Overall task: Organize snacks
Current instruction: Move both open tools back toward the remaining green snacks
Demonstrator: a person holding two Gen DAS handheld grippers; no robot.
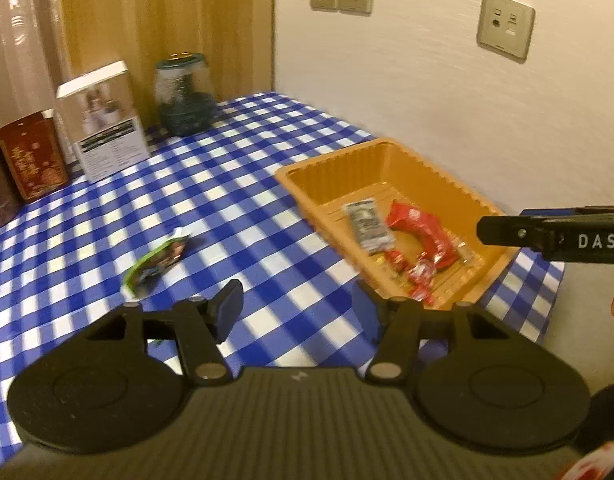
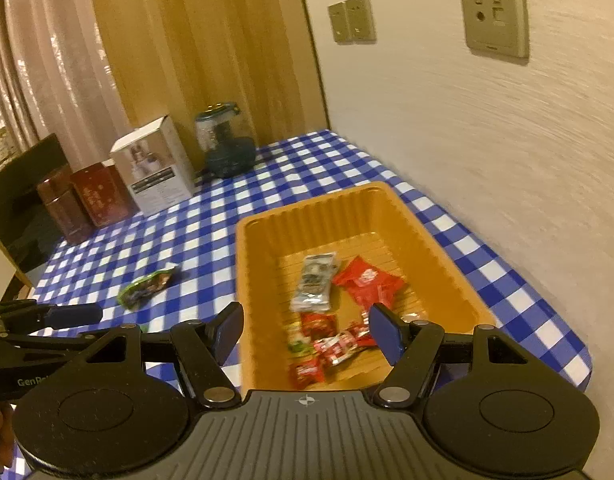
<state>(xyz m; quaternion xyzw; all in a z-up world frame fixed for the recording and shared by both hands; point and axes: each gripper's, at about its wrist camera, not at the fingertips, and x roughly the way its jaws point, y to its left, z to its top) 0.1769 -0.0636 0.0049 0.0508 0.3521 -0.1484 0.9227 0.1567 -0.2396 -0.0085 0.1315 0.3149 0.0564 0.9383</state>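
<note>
Since the orange tray point(image 2: 267, 232) already collects most snacks, both my left gripper point(image 1: 299, 312) and right gripper point(image 2: 307, 332) hang released and empty, leaving one green packet point(image 1: 157, 266) lying loose on the checked cloth point(image 1: 227, 184) beside it.

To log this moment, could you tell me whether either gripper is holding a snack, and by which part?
Nothing is held: left gripper and right gripper both stand open and empty.

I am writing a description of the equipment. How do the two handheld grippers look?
Both the left gripper and the right gripper are black, with two round discs, a ribbed grey centre plate and silver pivot pins. The jaws carry blue pads. White letters "DAS" mark the right one's side.
</note>
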